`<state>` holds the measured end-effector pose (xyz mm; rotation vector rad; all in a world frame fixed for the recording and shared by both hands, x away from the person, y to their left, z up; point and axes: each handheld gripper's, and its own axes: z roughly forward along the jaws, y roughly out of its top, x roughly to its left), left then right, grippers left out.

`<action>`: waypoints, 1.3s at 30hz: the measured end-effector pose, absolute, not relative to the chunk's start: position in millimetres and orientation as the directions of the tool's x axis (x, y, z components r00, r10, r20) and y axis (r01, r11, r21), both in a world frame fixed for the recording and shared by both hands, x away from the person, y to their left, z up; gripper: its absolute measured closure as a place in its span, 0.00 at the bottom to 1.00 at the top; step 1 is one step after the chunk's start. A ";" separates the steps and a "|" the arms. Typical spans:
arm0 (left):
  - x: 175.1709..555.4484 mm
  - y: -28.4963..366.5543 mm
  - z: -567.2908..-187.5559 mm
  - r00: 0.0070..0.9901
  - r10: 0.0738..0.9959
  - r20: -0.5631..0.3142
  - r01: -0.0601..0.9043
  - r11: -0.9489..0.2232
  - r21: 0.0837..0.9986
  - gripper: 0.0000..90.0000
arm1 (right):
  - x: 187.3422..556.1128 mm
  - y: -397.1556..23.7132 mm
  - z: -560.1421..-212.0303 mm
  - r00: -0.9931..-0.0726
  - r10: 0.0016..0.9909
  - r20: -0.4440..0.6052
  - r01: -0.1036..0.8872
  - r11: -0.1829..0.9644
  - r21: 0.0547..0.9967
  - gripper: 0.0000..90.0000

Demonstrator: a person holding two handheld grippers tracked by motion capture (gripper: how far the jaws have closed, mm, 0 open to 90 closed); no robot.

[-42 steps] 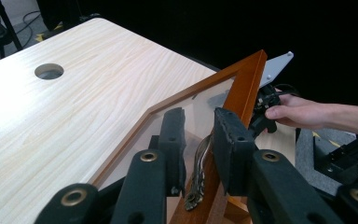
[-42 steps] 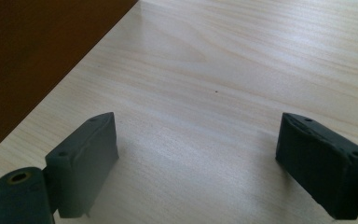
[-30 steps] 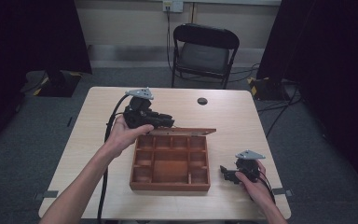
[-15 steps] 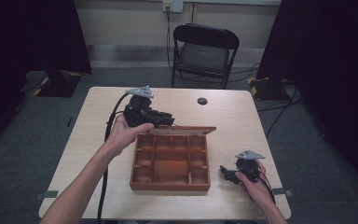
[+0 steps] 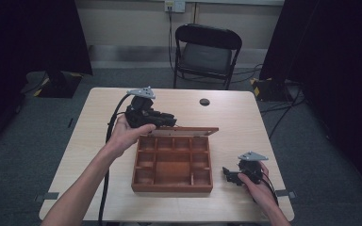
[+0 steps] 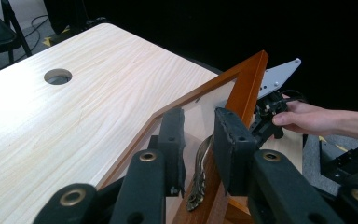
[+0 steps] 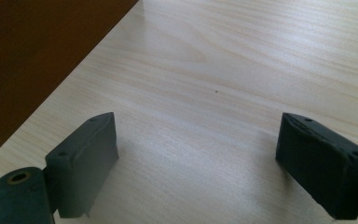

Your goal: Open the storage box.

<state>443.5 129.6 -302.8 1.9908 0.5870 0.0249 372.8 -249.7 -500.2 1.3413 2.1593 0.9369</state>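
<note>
A brown wooden box (image 5: 172, 186) with several empty compartments sits mid-table. Its lid (image 5: 188, 130) stands upright along the far edge. My left gripper (image 5: 169, 121) reaches in from the left and is shut on the lid's frame near that end. In the left gripper view the two pads (image 6: 230, 149) straddle the orange-brown lid frame (image 6: 247, 79), with a brass clasp (image 6: 200, 172) hanging between them. My right gripper (image 5: 226, 173) rests low on the table just right of the box, jaws wide open on bare wood (image 7: 196, 154). The box's side wall (image 7: 37, 56) lies to its left.
A round cable hole (image 5: 204, 101) is in the table's far middle. A black folding chair (image 5: 207, 52) stands behind the table. Cables trail on the floor at the right. Bare tabletop lies left of and behind the box.
</note>
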 end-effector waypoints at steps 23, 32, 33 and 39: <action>444.2 129.9 -303.5 0.880 0.414 -0.234 0.394 -0.358 0.847 0.81 | 372.7 -249.7 -500.2 -0.440 0.898 -0.007 0.608 0.304 0.733 0.13; 444.4 130.0 -303.3 0.880 0.415 -0.233 0.394 -0.360 0.846 0.81 | 372.8 -249.7 -500.2 -0.440 0.898 -0.007 0.608 0.304 0.733 0.13; 444.5 130.0 -303.2 0.880 0.415 -0.232 0.393 -0.360 0.846 0.81 | 372.7 -249.6 -500.2 -0.439 0.899 -0.006 0.609 0.302 0.733 0.13; 444.6 130.1 -303.0 0.880 0.415 -0.232 0.394 -0.362 0.845 0.81 | 372.7 -249.7 -500.2 -0.440 0.898 -0.007 0.608 0.304 0.733 0.13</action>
